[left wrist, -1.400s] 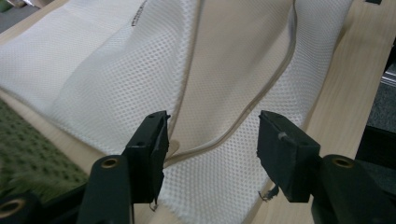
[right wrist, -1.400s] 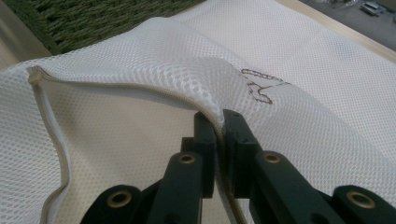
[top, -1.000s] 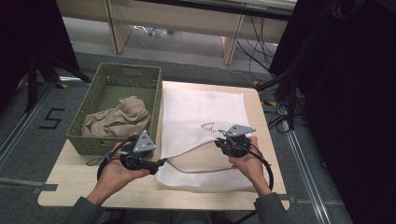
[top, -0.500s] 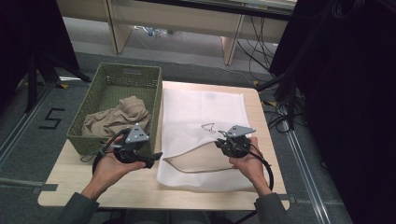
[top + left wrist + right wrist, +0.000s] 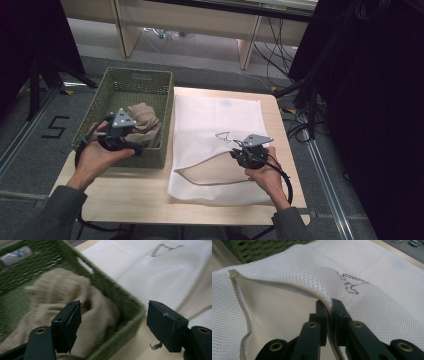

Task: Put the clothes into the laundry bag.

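Observation:
A white mesh bag lies flat on the wooden table, with its zipped mouth gaping toward the near side. My right gripper is shut on the upper lip of that mouth and holds it raised; its jaws pinch the zip edge. My left gripper hovers over the near right corner of the green woven basket. Its jaws have just been opening and stand open with nothing between them. A crumpled beige cloth lies in the basket below them.
The basket stands on the table's left half, touching the bag's left edge. A dark cord squiggle marks the bag's middle. Bare table runs along the near edge. Cables and desk legs lie on the floor beyond.
My left gripper has moved left and up, from the bag's left edge to above the basket's near corner. My right gripper has stayed put, holding the bag's lip.

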`<state>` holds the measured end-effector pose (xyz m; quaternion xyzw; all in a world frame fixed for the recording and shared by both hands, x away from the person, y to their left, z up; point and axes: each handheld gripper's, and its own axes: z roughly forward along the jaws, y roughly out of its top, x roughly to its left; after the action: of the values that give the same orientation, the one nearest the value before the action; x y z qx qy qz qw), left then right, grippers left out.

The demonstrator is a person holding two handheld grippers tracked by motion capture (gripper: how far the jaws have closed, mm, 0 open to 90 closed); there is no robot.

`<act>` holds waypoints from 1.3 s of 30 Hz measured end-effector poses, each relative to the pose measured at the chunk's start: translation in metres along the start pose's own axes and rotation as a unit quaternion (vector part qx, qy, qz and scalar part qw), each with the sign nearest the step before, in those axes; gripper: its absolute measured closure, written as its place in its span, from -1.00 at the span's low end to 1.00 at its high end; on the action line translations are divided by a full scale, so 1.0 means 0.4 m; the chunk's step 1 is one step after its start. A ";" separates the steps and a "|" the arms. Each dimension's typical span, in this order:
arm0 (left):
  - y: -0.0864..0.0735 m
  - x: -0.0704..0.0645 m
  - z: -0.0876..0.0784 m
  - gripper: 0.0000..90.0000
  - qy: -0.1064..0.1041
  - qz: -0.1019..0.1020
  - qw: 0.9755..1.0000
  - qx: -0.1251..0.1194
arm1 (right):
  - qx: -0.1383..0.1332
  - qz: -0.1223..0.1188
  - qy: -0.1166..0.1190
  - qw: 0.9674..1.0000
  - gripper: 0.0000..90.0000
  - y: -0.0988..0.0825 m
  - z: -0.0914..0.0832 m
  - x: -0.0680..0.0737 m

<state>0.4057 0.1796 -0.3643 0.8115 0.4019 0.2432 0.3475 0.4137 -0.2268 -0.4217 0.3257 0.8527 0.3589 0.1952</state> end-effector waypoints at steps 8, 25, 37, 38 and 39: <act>-0.003 0.072 0.085 -0.54 0.011 -0.003 0.998 0.060 | -0.003 -0.005 0.001 1.000 0.90 0.000 0.001 -0.003; 0.038 0.088 0.240 -0.65 -0.018 0.014 0.988 0.156 | 0.001 -0.002 0.002 1.000 0.90 -0.002 0.002 -0.004; 0.034 0.109 0.255 0.68 0.072 0.035 0.986 0.148 | 0.003 -0.002 0.001 1.000 0.90 -0.001 -0.001 0.000; 0.031 0.122 0.257 0.66 0.085 0.019 0.987 0.137 | 0.000 -0.005 -0.001 1.000 0.90 -0.001 -0.001 -0.002; 0.029 0.120 0.258 0.61 0.072 0.005 0.987 0.145 | 0.002 -0.007 -0.001 1.000 0.90 -0.001 -0.001 -0.003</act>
<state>0.5076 0.1759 -0.4161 0.8357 0.4529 0.2418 0.1948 0.4140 -0.2282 -0.4216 0.3208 0.8551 0.3559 0.1981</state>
